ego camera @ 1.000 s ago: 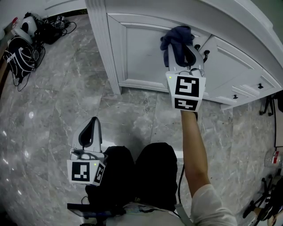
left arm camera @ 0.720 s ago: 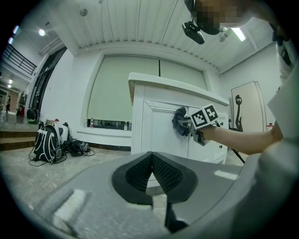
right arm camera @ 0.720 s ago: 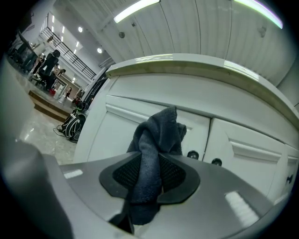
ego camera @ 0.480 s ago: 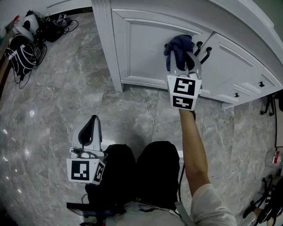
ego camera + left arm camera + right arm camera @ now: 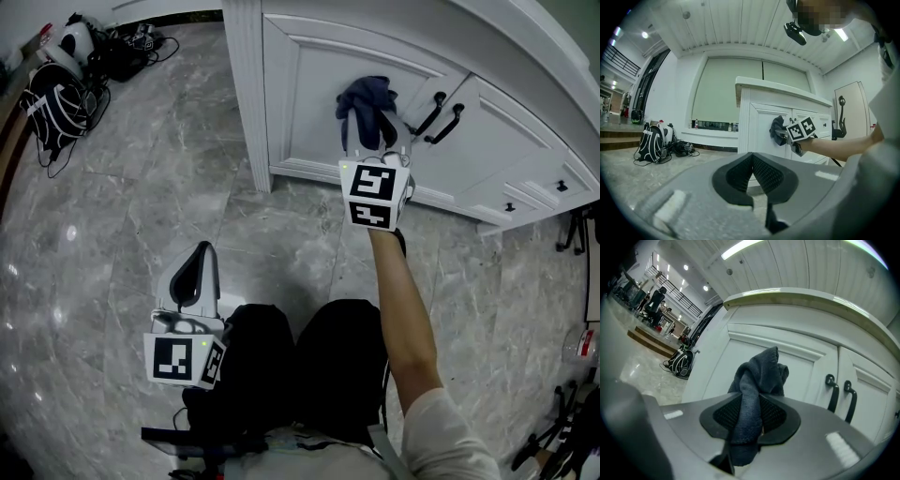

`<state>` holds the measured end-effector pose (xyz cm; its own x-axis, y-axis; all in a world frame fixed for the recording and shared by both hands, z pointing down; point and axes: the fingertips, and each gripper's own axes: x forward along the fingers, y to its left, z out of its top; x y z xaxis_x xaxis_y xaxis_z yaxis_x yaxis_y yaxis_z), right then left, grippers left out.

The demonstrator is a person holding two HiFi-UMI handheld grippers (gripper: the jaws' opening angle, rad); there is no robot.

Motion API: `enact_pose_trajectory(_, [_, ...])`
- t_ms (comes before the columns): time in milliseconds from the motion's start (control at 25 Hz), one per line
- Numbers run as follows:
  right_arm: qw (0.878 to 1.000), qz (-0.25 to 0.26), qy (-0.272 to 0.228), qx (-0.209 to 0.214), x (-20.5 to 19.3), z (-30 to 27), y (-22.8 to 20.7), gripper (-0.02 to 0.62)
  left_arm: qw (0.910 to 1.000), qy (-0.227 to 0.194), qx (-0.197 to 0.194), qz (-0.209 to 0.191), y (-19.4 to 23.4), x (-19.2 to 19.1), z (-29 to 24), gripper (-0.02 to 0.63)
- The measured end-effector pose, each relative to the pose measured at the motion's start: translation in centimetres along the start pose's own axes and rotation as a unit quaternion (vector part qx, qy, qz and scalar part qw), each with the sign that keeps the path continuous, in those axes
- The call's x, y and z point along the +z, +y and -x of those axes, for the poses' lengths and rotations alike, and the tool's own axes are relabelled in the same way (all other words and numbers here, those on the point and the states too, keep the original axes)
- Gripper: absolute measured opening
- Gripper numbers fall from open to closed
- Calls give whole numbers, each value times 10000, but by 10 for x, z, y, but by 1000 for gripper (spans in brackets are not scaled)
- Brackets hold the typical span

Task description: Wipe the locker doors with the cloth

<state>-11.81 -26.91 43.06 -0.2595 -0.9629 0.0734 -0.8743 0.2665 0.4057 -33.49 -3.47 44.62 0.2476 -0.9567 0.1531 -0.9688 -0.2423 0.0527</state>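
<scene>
Right claw (image 5: pixel 372 141) clamps the dark blue cloth (image 5: pixel 366 98), bunched straight ahead of it against the left locker door (image 5: pixel 300 94), black handles (image 5: pixel 434 114) just to its right. Left claw (image 5: pixel 192 279), closed and empty, hangs well back.

a grey marble floor (image 5: pixel 141 216) fills the lower view. at its far left a black backpack (image 5: pixel 58 111) with white stripes sits beside a tangle of black cables (image 5: pixel 131 52) and a white rounded object (image 5: pixel 75 39). a black stand (image 5: pixel 570 230) shows at the right edge. bottles (image 5: pixel 696 123) stand on a low ledge.
</scene>
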Motion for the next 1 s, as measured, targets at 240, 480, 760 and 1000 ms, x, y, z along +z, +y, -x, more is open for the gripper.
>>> enact_pose_trajectory(240, [9999,-39,-72,146,10,-10,30,110,10000,-3,72,18,10,-3,6,2])
enact_pose_trajectory(480, [9993,-56,-174,312,22,-19,56,110,9999,8,114,50,19,-6,10,2])
enact_pose_trajectory(760, [9967,-24,-348,729,43,-29,99,110,9999,14,143,82,26,-7,13,2])
enact_pose_trajectory(1000, [9952,95,-181,958,26,-32,125,110,9998,30,158,86,28,-8,15,2])
